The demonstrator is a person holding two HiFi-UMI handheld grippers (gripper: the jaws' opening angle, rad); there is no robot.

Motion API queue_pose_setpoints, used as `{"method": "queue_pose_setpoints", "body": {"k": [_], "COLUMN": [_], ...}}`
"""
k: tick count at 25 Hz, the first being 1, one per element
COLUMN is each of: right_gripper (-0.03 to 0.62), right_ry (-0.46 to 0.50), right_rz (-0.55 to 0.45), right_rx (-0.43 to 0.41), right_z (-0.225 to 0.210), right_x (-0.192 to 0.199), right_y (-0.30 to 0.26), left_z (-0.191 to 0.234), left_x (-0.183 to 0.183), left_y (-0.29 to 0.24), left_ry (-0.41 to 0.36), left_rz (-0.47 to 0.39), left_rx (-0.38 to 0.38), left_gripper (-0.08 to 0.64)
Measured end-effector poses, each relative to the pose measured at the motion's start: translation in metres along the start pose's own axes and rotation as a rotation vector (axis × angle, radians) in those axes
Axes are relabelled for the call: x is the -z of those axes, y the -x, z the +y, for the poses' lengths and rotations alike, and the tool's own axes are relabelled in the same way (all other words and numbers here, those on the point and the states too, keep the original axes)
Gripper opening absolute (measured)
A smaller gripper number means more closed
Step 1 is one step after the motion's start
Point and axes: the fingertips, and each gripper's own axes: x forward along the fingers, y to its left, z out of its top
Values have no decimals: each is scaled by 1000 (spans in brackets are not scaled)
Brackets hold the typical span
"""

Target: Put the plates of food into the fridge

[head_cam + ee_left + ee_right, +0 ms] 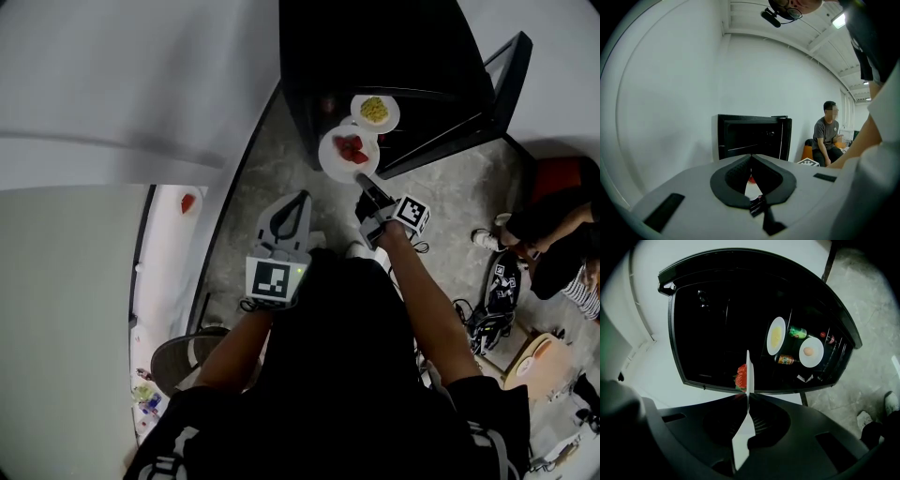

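Grey speckled floor [450, 197] and white walls surround a black fridge [717, 333] whose door [506, 75] hangs open at the right. The right claw [748, 397] is pinched onto the near rim of a white plate [748, 376]. Its own view shows the plate edge-on as a thin upright line between the closed jaws. Strawberries [741, 376] lie on the plate's left face, just beyond the tips. From the head view the same plate [348, 153] lies directly ahead of the right claw [366, 180], in front of the fridge opening (whether it has crossed the threshold cannot be told).

Deeper in the fridge, ahead of this claw and to its right, sits a plate of yellow food [776, 335]. Further right is a second plate [811, 352] with one small orange-pink item in the middle. A green can [798, 332] lies between the two plates, with an orange can [786, 360] below it. A red-capped bottle [828, 339] is at the far right.

The left claw [751, 157] has its jaws pressed together at the tips with nothing gripped. It points at the fridge from well back, to the left of the right claw. A seated person [827, 133] is off to its right.
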Motion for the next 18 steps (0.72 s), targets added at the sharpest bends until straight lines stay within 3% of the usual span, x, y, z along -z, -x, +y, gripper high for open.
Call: {"method": "queue_pose_setpoints", "body": {"k": [5, 10, 18], "right_gripper": [31, 31, 31], "right_ry": [27, -18, -79], "right_rz": [-17, -49, -83], "right_rx": [-14, 15, 20], "right_z": [-25, -64, -91], "right_x": [2, -1, -8], "right_y": [-14, -25, -46], "left_z": [8, 11, 11], "left_x": [24, 49, 69], "left_y": [-7, -18, -33], "left_ry": [-22, -22, -53], "left_rz": [-10, -7, -3], "left_rx": [8, 17, 44], "left_gripper": [20, 20, 20]}}
